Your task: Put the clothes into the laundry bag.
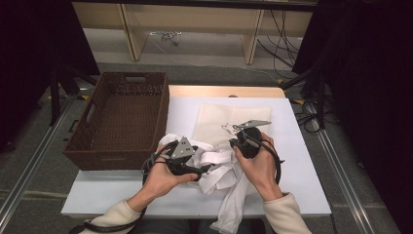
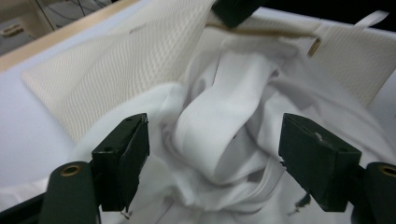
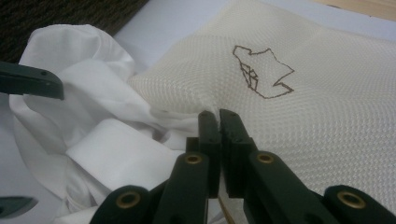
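Note:
A cream mesh bag (image 1: 219,119) with a brown line drawing (image 3: 261,72) lies on the white table (image 1: 302,161). A crumpled white garment (image 1: 221,168) sits at its near end, partly tucked into the bag's mouth (image 2: 261,42). My left gripper (image 2: 212,158) is open, its jaws wide apart on either side of a folded band of the white garment (image 2: 219,126) without pressing on it. My right gripper (image 3: 218,121) is shut on the mesh bag's (image 3: 317,116) rim and holds it lifted above the garment (image 3: 93,70). In the high view, the left gripper (image 1: 207,168) and right gripper (image 1: 234,141) are close together.
A dark brown wicker basket (image 1: 122,117) stands against the table's left edge, open and with nothing in it. Part of the garment hangs over the table's near edge (image 1: 229,214). Black stands and cables are on the floor to the right.

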`<state>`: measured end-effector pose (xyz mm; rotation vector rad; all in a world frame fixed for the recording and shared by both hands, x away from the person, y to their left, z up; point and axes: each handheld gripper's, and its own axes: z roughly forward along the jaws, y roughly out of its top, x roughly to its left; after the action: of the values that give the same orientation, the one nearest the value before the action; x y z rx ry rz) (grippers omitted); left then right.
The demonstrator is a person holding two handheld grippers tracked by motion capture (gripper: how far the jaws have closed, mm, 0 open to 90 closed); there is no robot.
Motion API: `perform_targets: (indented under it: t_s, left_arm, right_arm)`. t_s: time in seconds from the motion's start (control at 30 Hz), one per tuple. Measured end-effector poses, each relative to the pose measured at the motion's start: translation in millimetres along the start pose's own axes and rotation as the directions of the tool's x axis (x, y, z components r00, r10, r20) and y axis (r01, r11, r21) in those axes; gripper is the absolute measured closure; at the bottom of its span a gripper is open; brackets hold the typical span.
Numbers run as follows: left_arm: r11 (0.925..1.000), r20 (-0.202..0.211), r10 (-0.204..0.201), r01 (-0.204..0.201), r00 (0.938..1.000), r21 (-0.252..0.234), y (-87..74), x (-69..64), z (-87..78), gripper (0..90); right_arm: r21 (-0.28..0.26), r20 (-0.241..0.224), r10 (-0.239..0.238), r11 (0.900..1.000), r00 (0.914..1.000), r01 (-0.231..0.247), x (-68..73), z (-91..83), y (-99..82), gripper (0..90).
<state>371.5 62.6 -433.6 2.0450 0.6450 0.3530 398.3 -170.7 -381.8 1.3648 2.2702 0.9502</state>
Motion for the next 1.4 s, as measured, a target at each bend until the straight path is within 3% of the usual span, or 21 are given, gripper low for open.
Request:
perform_targets:
  t_s: [0.13, 0.2, 0.23, 0.27, 0.33, 0.37, 0.5, 0.53, 0.57, 0.6, 0.7, 0.73, 0.8, 0.87, 1.0, 1.07, 1.2, 1.23, 1.27, 1.3, 1.4]
  left_arm:
    - [0.9988, -0.030, 0.040, -0.039, 0.9988, 0.029, -8.0, -0.7, 14.4, 31.4]
    - [0.9981, -0.017, 0.047, -0.046, 0.9988, 0.040, -8.5, -0.3, 17.1, 34.0]
    - [0.9988, -0.009, 0.039, -0.039, 0.9992, 0.029, -9.2, -1.7, 20.9, 39.3]
    - [0.9971, -0.009, 0.059, -0.058, 0.9982, 0.048, -10.0, -3.8, 27.2, 44.3]
    - [0.9951, -0.013, 0.077, -0.076, 0.9970, 0.065, -10.0, -5.0, 30.7, 47.3]
    - [0.9944, -0.024, 0.085, -0.083, 0.9961, 0.065, -9.5, -5.0, 35.3, 57.4]
    - [0.9959, -0.023, 0.053, -0.051, 0.9983, 0.075, -7.3, -1.6, 39.7, 75.4]
    - [0.9980, -0.018, 0.013, -0.011, 0.9998, 0.063, -5.4, -2.2, 41.3, 78.6]
    - [0.9980, -0.018, 0.013, -0.011, 0.9998, 0.063, -5.4, -2.2, 41.3, 81.3]
    - [0.9994, -0.016, -0.015, 0.015, 0.9998, 0.032, -1.3, -4.7, 40.5, 83.5]
    - [0.9998, -0.006, -0.018, 0.018, 0.9998, 0.010, 6.6, -10.0, 37.4, 84.5]
    - [0.9992, 0.017, -0.035, 0.035, 0.9993, -0.019, 15.0, -17.9, 37.8, 84.8]
    - [0.9994, 0.007, -0.012, 0.013, 0.9999, -0.033, 22.5, -21.1, 40.6, 85.0]
    - [0.9994, -0.009, -0.016, 0.015, 0.9998, -0.032, 26.9, -23.0, 46.3, 85.2]
    - [0.9999, -0.033, 0.003, -0.003, 0.9994, -0.012, 27.7, -16.4, 60.8, 85.4]
    - [1.0000, -0.041, -0.006, 0.006, 0.9991, 0.003, 26.4, -12.3, 67.4, 85.2]
    - [0.9999, -0.045, -0.008, 0.009, 0.9990, 0.015, 22.8, -6.9, 76.0, 84.4]
    - [0.9997, -0.053, -0.005, 0.006, 0.9986, 0.022, 22.3, -6.7, 76.4, 83.6]
    - [0.9999, -0.049, -0.005, 0.006, 0.9988, 0.014, 21.9, -7.8, 76.0, 82.3]
    - [0.9999, -0.043, 0.010, -0.009, 0.9990, 0.014, 22.2, -8.5, 73.9, 80.7]
    - [0.9990, -0.028, 0.043, -0.043, 0.9987, -0.010, 23.0, -12.0, 59.5, 65.9]
  right_arm:
    - [-0.004, 0.003, 0.012, 0.9999, 0.9999, -0.012, 0.6, 1.0, 0.0, 89.3]
    - [-0.002, 0.006, 0.021, 0.9998, 0.9998, -0.021, 1.3, 1.0, -0.2, 89.3]
    - [0.000, 0.001, 0.008, 1.0000, 1.0000, -0.008, -0.1, 1.3, -0.3, 89.3]
    - [-0.005, 0.003, 0.000, 1.0000, 1.0000, 0.000, -1.0, 2.9, -0.2, 89.3]
    - [-0.006, 0.004, -0.004, 1.0000, 1.0000, 0.004, -1.2, 2.7, -0.2, 89.3]
    - [-0.001, 0.003, 0.018, 0.9998, 0.9998, -0.018, -0.2, 2.3, -0.6, 89.3]
    - [-0.004, 0.007, 0.001, 1.0000, 1.0000, -0.001, -0.3, 2.7, -0.4, 89.3]
    - [-0.003, -0.005, -0.005, 1.0000, 1.0000, 0.005, -0.5, 2.7, -0.7, 89.3]
    - [-0.003, -0.005, -0.005, 1.0000, 1.0000, 0.005, -0.5, 2.7, -0.7, 89.3]
    - [0.000, 0.009, 0.006, 1.0000, 0.9999, -0.006, 1.3, 2.0, -0.8, 89.3]
    - [-0.003, 0.003, 0.003, 1.0000, 1.0000, -0.003, 1.2, 2.5, -0.8, 89.3]
    - [-0.010, 0.004, -0.008, 0.9999, 1.0000, 0.008, 1.5, 2.5, -0.2, 89.3]
    - [-0.016, -0.001, -0.008, 0.9998, 1.0000, 0.008, 3.2, 1.7, -0.3, 89.3]
    - [-0.022, 0.000, -0.015, 0.9996, 0.9999, 0.015, 5.0, 0.8, 0.5, 89.3]
    - [-0.017, 0.004, -0.019, 0.9997, 0.9998, 0.019, 4.8, -1.0, 0.3, 89.3]
    - [-0.016, 0.000, -0.025, 0.9996, 0.9997, 0.025, 3.8, 0.3, -0.1, 89.4]
    - [-0.010, -0.009, 0.009, 0.9999, 0.9999, -0.009, 6.5, 0.5, -0.2, 89.4]
    - [-0.019, -0.006, -0.019, 0.9996, 0.9998, 0.019, 5.2, 1.1, -0.2, 89.3]
    - [-0.015, -0.009, 0.002, 0.9999, 1.0000, -0.002, 5.9, 0.8, -0.4, 89.4]
    - [-0.015, -0.006, -0.026, 0.9995, 0.9996, 0.026, 3.4, 1.1, 0.1, 89.3]
    - [-0.014, -0.003, 0.000, 0.9999, 1.0000, 0.000, 2.5, 0.1, -0.2, 89.3]
